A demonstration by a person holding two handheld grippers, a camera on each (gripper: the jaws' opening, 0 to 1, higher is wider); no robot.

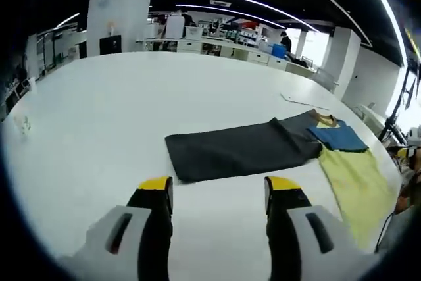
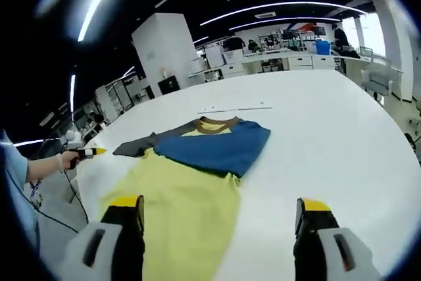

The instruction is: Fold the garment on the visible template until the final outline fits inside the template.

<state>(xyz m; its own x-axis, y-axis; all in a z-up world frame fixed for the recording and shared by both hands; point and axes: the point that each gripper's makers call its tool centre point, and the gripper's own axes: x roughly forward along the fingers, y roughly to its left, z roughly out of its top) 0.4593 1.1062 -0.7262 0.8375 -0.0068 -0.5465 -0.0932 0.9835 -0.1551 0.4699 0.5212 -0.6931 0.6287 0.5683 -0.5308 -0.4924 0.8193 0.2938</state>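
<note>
In the left gripper view, my left gripper (image 1: 218, 192) hovers above the white table (image 1: 99, 136), its yellow-tipped jaws spread wide apart and holding nothing. Just beyond the jaws lies a dark grey sleeve (image 1: 240, 149), spread flat and reaching toward the left of the view from the garment (image 1: 352, 176), whose yellow body runs down the right side of the view. A blue panel (image 1: 339, 137) lies over the upper part of the garment, next to its collar. In the right gripper view, my right gripper (image 2: 223, 212) is likewise released, jaws wide apart and empty, above the same table. Its left jaw stands over the yellow body of the garment; its right jaw stands over bare table. The garment lies flat, with the blue panel folded across its chest below the brown collar (image 2: 212, 124). At the left edge of this view, a hand (image 2: 62, 160) holds the other gripper's yellow tip clear of the cloth.
</note>
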